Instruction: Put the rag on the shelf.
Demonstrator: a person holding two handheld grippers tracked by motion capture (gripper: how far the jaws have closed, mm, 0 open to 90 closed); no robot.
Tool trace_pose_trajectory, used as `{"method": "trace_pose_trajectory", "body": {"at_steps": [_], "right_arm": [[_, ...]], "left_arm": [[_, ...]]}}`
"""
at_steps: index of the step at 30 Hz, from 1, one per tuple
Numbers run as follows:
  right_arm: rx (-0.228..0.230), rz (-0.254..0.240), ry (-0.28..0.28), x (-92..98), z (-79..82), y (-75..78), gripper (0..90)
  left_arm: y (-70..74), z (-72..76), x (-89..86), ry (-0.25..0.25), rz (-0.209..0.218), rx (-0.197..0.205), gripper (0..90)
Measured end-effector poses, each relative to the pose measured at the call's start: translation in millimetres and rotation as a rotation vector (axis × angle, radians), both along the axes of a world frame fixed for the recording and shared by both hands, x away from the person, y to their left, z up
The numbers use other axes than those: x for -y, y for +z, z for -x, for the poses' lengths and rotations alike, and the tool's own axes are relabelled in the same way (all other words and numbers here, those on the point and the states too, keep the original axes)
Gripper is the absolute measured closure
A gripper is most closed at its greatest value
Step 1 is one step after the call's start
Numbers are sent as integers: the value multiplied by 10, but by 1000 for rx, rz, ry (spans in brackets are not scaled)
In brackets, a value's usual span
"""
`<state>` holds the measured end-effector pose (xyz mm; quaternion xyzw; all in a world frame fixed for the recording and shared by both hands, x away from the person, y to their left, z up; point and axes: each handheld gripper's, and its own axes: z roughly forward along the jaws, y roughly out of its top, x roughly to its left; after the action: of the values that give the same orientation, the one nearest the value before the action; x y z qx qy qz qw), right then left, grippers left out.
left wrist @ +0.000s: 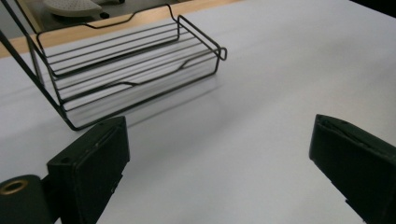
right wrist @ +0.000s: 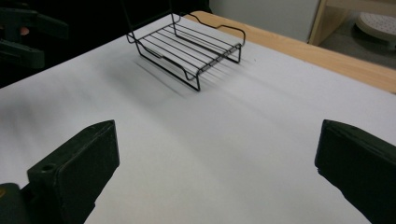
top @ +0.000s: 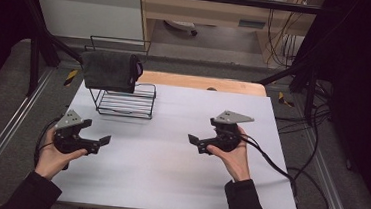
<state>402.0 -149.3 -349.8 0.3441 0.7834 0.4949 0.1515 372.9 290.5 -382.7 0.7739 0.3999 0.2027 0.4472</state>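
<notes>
At the table's left edge I have the left gripper (top: 101,143) low over the white table (top: 168,168), jaws spread wide with nothing between them. Just beyond it, at the far left, stands the wire rack (top: 126,102), a dark grey cloth (top: 108,71) draped over its top rail; the lower shelf is bare. From the rack rightward the white surface lies free. To the right, my right gripper (top: 194,143) faces left, jaws wide apart, holding nothing, well inside the right edge
</notes>
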Motion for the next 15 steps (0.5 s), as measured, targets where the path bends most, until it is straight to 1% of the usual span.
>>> {"method": "trace_pose_trajectory", "body": {"at_steps": [2,4,6,8,10,12,15], "right_arm": [[-19,0,-10,127,40,-82,6],[-30,14,-23,239,77,-158,6],[-36,25,-24,349,118,-235,6],[-50,40,-27,456,154,-315,7],[-67,51,-43,558,188,-405,7],[-82,60,-56,646,229,-502,7],[-94,67,-70,772,288,-631,7]], "left_arm": [[-75,32,46,-11,0,-3,52],[-140,57,86,-24,-6,-6,52],[-198,81,110,-36,-7,-11,52],[-256,93,121,-48,-1,-17,57],[-306,101,121,-55,-12,-24,59],[-356,106,123,-57,-7,-29,61],[-422,107,121,-73,-27,-41,66]]}}
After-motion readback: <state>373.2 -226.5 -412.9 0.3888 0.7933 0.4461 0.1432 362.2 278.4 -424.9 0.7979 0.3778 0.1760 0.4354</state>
